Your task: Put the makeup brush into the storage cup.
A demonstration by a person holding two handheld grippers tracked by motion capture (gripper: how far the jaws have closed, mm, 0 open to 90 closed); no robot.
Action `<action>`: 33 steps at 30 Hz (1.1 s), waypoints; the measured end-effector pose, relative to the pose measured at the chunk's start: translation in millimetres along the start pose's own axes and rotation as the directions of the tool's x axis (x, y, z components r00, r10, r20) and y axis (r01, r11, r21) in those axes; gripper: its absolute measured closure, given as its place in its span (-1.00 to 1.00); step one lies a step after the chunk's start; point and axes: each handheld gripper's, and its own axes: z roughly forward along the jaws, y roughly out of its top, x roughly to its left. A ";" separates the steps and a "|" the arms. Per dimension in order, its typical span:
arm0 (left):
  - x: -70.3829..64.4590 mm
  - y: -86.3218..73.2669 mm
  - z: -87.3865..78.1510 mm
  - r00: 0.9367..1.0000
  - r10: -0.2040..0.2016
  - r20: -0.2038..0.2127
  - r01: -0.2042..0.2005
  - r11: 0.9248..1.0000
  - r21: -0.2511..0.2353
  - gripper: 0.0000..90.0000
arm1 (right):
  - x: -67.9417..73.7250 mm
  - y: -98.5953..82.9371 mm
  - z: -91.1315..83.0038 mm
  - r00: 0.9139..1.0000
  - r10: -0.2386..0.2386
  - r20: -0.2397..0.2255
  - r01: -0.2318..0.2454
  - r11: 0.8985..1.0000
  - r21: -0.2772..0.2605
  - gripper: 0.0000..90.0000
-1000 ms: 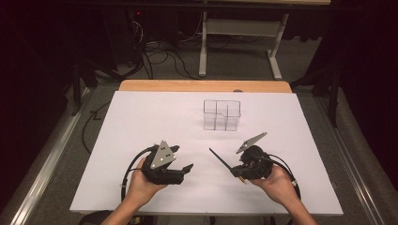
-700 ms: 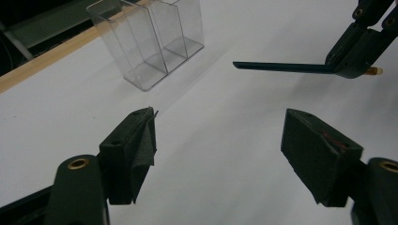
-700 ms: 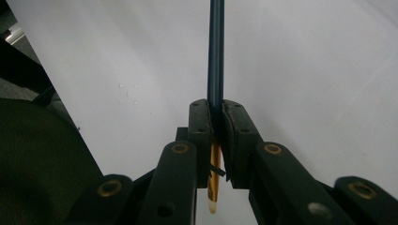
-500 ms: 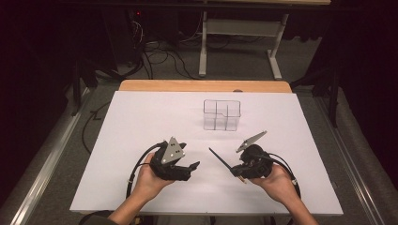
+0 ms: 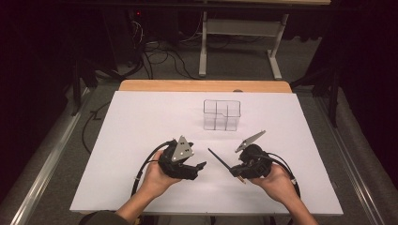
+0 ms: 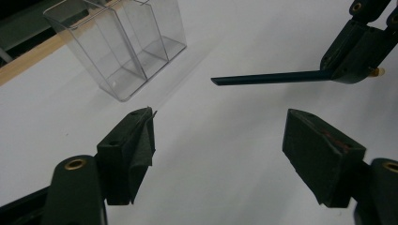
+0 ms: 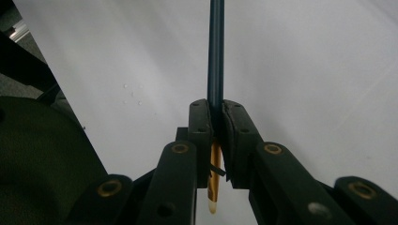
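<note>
My right gripper (image 5: 236, 169) is shut on a thin dark blue pencil (image 5: 219, 161) with a yellowish end. The pencil points left and away over the white table sheet (image 5: 141, 122). In the right gripper view the pencil (image 7: 216, 56) runs straight up from between the closed jaws of that gripper (image 7: 216, 119). My left gripper (image 5: 201, 167) is held just left of the pencil tip, open and empty. In the left gripper view its jaws (image 6: 218, 150) stand wide apart, with the pencil (image 6: 267, 77) and the right gripper (image 6: 356, 47) beyond. A clear compartment box (image 5: 221, 115) stands upright farther back.
The clear box (image 6: 122, 47) has several empty compartments. A wooden table edge (image 5: 202, 86) runs along the far side of the sheet. Beyond it are a metal stand (image 5: 239, 42) and cables on the floor. Bare white sheet lies on both sides of the hands.
My left gripper has shifted right, closer to the pencil tip and the right gripper. The right gripper and its pencil have barely moved.
</note>
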 end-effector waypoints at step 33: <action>-12.7 1.1 15.3 0.996 0.091 0.017 -0.091 0.995 0.037 -0.44 | 12.4 16.9 12.0 0.997 -0.059 -0.045 0.061 0.997 0.050 0.90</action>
